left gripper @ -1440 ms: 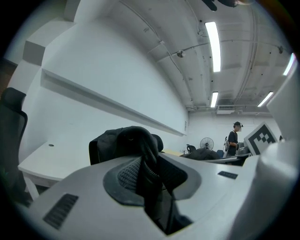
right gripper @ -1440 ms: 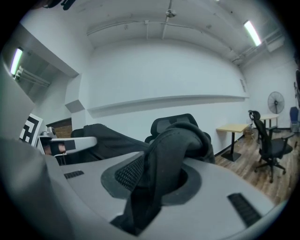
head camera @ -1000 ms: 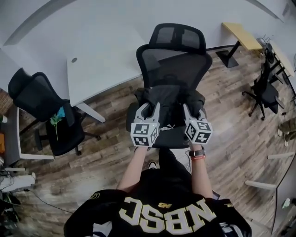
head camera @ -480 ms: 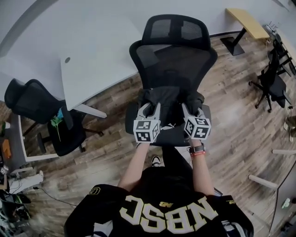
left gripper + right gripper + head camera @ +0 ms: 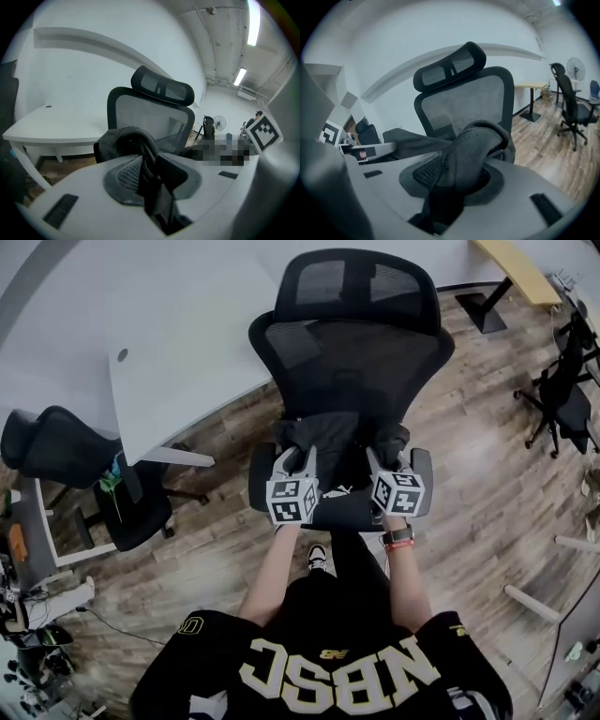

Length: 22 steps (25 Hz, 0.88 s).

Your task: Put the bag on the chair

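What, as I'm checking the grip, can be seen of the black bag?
The black bag is soft, crumpled fabric with a zipper along one fold and a small white logo. One end is pinched in the left tool, the other in the right tool. It stretches between them over the office chair's seat, in front of the mesh backrest. Whether it touches the seat cannot be told.

L gripper (image 5: 298, 461) & R gripper (image 5: 379, 458) held out side by side, tilted down, jaws each clamped on bag (image 5: 336, 435).
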{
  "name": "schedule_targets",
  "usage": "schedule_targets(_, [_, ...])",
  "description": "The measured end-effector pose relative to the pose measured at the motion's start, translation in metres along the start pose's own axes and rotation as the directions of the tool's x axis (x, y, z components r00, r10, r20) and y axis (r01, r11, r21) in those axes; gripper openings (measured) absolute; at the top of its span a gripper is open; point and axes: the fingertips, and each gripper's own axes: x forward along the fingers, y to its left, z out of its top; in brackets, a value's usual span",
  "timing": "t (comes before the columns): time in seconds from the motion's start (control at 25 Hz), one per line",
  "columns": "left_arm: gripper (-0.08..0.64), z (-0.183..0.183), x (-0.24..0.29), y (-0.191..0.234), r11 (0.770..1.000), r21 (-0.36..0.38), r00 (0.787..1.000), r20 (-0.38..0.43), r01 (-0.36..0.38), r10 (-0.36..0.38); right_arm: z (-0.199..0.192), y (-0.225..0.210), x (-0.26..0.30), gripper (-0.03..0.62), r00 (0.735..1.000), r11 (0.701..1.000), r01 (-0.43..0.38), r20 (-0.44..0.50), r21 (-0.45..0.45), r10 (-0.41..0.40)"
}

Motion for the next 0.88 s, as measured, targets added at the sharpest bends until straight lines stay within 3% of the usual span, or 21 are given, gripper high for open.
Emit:
schedule_targets(0.4, [0.089, -0.05, 0.039, 0.034, 0.999, -0.039, 0.993, -0.111, -0.029, 0.025, -0.047, -0.027, 0.052, 0.112, 0.992, 0.999, 0.007, -0.126, 0.052, 0.0])
schedule_targets(0.88, [0.098, -0.118, 0.084, 0.058, 0.997, -0.055, 0.968, -0.247, -0.049, 0.034, -0.091, -0.064, 0.105, 0.115, 0.967, 0.999, 0.015, -0.253, 0.031, -0.006])
